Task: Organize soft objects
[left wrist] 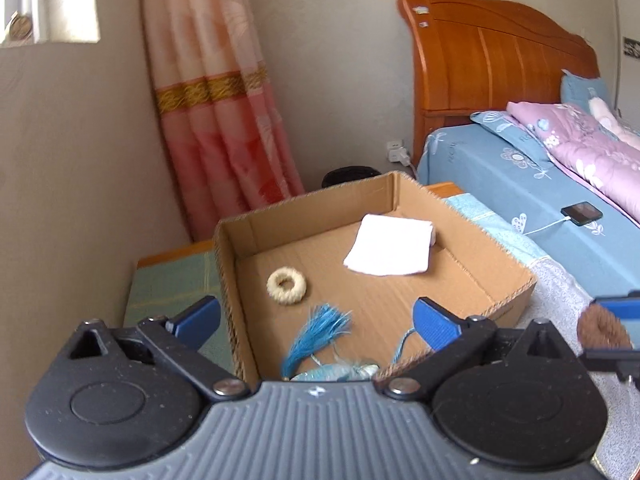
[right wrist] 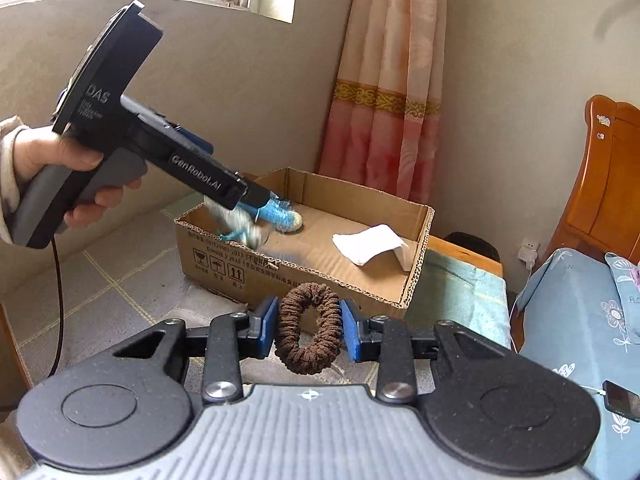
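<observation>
An open cardboard box stands on a low table. Inside lie a cream ring scrunchie, a folded white cloth and a blue tasselled ornament, which looks blurred just under my left gripper. My left gripper is open over the box's near end, with nothing between its pads. My right gripper is shut on a brown ring scrunchie, held in front of the box's near wall.
A green-covered table top carries the box, beside a pink curtain. A bed with a blue sheet, purple quilt and wooden headboard lies to the right; a phone charges on it. A grey checked cloth lies by the box.
</observation>
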`<state>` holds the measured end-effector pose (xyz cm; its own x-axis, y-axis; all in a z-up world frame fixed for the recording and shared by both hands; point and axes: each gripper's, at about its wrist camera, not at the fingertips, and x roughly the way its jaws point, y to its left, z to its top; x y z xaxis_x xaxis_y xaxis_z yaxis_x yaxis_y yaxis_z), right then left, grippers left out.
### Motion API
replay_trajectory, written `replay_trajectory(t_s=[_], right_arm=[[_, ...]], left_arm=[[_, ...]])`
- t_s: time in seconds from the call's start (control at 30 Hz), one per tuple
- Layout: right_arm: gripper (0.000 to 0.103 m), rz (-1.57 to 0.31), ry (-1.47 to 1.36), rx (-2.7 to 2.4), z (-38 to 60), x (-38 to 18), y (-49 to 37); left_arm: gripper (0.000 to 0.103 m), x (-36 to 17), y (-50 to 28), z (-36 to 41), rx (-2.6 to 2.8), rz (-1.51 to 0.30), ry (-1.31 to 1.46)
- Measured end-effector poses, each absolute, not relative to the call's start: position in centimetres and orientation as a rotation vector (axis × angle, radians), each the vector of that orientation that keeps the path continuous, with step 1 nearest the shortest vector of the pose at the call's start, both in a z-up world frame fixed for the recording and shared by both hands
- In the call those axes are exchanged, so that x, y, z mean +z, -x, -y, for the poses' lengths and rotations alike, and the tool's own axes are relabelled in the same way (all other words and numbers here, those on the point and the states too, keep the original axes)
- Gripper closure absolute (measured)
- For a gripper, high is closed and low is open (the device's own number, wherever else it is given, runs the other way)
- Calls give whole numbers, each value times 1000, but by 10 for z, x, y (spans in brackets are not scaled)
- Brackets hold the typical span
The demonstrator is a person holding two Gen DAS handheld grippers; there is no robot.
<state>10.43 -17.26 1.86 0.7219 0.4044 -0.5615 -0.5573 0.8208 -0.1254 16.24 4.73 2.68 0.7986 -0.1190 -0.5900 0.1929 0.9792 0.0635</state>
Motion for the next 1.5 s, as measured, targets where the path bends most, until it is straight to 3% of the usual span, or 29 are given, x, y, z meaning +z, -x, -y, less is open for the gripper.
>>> replay_trajectory(t_s=[0.37, 0.87, 0.93, 0.97, 1.0, 1.07, 1.5], right_arm=[[64, -575, 271, 509, 157, 27, -154], [64, -630, 311, 487, 80, 38, -268], [59, -629, 312, 459, 71, 37, -284], [48, -630, 310, 445, 67, 37, -292], [29, -637, 308, 431, 64, 36, -299], [10, -648, 302, 427, 62, 35, -305], [2, -639, 255, 361, 94, 48, -259]], left_arm=[[1, 7, -93, -69, -68, -680, -86], [1, -2, -80, -99, 16, -679, -32], [1, -3, -79, -103, 20, -683, -21], [1, -4, -79, -105, 21, -686, -17], [1, -5, -78, -106, 23, -688, -15], [1, -6, -78, -107, 24, -696, -11], [1, -2, -70, -94, 4, -696, -28]])
